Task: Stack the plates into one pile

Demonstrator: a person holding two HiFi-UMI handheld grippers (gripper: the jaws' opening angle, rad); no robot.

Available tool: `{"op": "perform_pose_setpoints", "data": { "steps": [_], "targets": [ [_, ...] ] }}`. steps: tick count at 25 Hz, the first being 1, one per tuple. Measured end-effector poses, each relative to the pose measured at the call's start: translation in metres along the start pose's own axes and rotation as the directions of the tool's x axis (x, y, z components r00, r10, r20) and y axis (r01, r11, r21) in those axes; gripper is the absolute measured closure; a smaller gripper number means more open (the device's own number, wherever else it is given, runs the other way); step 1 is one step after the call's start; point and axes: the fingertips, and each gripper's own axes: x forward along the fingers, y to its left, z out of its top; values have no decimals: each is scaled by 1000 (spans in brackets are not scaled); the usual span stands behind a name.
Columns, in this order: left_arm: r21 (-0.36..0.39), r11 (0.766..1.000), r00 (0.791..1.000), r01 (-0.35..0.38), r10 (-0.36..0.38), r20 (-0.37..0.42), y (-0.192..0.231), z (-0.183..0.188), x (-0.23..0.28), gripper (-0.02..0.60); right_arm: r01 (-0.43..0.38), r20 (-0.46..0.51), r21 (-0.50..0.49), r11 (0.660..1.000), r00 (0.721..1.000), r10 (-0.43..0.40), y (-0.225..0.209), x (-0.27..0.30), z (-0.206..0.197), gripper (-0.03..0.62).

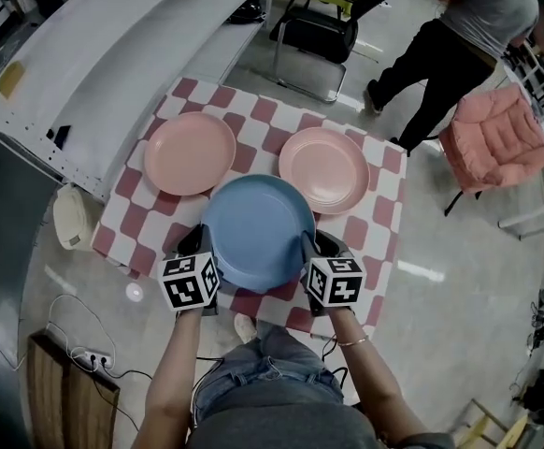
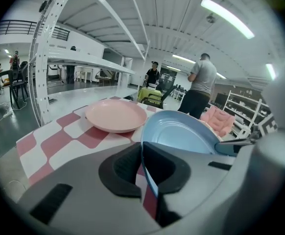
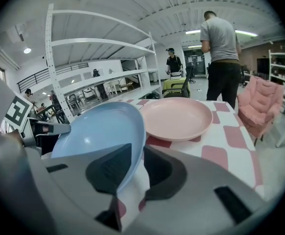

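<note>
A blue plate (image 1: 258, 232) is held a little above the red-and-white checkered table (image 1: 382, 221), near its front edge. My left gripper (image 1: 198, 243) is shut on the plate's left rim, and my right gripper (image 1: 310, 247) is shut on its right rim. In the left gripper view the blue plate's (image 2: 181, 133) edge runs between the pads of the left gripper (image 2: 142, 165). In the right gripper view the blue plate's (image 3: 98, 131) rim sits clamped in the right gripper (image 3: 135, 168). Two pink plates lie flat on the table behind: one at the left (image 1: 190, 152) (image 2: 115, 115), one at the right (image 1: 324, 169) (image 3: 177, 118).
A long white shelf unit (image 1: 113, 54) runs along the table's left side. A black chair (image 1: 323, 26) stands behind the table and a pink cushioned chair (image 1: 496, 138) to its right. A person (image 1: 459, 36) stands at the back right. A pale round object (image 1: 71, 218) lies on the floor at the left.
</note>
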Motion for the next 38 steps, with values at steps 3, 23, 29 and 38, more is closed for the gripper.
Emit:
{"op": "perform_pose_setpoints", "data": {
  "steps": [3, 23, 29, 38],
  "targets": [
    [15, 999, 999, 31, -32, 11, -15, 8, 2, 554, 25, 19, 2, 1000, 999, -25, -11, -10, 7, 510],
    [108, 966, 972, 236, -234, -31, -129, 47, 73, 554, 217, 70, 136, 967, 971, -228, -118, -44, 30, 509],
    [106, 964, 970, 243, -241, -37, -145, 63, 107, 554, 224, 71, 142, 964, 969, -235, -147, -24, 50, 509],
    [109, 963, 969, 246, -244, -35, -159, 94, 156, 554, 225, 66, 159, 961, 969, -237, -180, 13, 75, 508]
  ]
}}
